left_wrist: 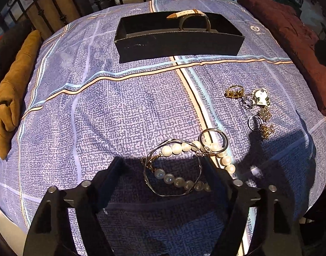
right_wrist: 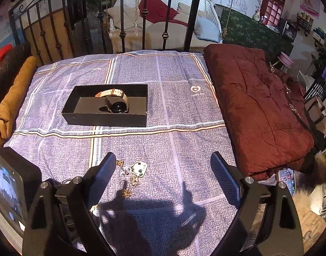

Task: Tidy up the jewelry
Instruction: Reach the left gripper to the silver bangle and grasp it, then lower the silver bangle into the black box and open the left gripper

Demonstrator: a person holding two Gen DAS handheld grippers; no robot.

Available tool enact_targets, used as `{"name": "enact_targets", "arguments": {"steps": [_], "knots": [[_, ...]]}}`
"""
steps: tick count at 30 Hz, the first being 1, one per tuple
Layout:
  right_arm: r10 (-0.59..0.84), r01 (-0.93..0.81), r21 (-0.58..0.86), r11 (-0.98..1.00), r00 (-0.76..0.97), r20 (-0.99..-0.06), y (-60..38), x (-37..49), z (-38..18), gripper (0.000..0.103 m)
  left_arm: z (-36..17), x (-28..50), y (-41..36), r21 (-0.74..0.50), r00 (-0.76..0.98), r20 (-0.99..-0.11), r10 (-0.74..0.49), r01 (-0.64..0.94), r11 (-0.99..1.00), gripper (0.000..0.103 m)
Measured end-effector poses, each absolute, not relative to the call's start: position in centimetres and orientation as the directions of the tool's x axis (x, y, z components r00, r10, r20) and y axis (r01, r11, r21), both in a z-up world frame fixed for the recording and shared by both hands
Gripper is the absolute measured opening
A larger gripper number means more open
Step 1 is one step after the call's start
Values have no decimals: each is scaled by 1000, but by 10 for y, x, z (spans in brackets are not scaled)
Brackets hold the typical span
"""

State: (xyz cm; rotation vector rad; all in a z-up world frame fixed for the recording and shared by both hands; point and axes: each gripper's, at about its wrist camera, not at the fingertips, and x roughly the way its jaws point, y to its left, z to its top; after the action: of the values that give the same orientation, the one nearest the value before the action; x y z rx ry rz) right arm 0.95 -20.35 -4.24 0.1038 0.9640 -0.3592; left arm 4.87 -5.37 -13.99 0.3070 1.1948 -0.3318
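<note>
Pearl bracelet [left_wrist: 195, 166] — left view only

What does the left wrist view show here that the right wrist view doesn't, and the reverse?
Only the left wrist view: the pearl bracelet and silver bangles lying between the open left hand-held gripper fingers. Only the right wrist view: a phone beside the maroon quilt, and the watch face. Both: the black box, the small rings and earrings, and the blue bedsheet.

Your left cam sits low, close over the bracelets [left_wrist: 180, 166], facing the box [left_wrist: 177, 42]. Right cam's higher, further back; both share box [right_wrist: 105, 115] & rings [right_wrist: 130, 175].
</note>
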Motion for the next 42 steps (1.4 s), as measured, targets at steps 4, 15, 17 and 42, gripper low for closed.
{"name": "enact_targets", "arguments": {"steps": [4,15,17,42], "knots": [[-249,342,-71,937,510,-824,-202,14,-46,89,-135,54,-45,20,322,-939,-118,395,919,49],[-241,333,-69,940,510,-826,-200,23,-46,90,-93,62,-47,15,410,-898,-162,396,918,48],[-243,331,-71,941,515,-822,-201,28,-42,90,-78,79,-53,19,440,-882,-167,387,922,48],[-224,315,-70,946,486,-845,-213,97,-68,90,-104,213,-109,105,470,-880,-67,331,938,68]]}}
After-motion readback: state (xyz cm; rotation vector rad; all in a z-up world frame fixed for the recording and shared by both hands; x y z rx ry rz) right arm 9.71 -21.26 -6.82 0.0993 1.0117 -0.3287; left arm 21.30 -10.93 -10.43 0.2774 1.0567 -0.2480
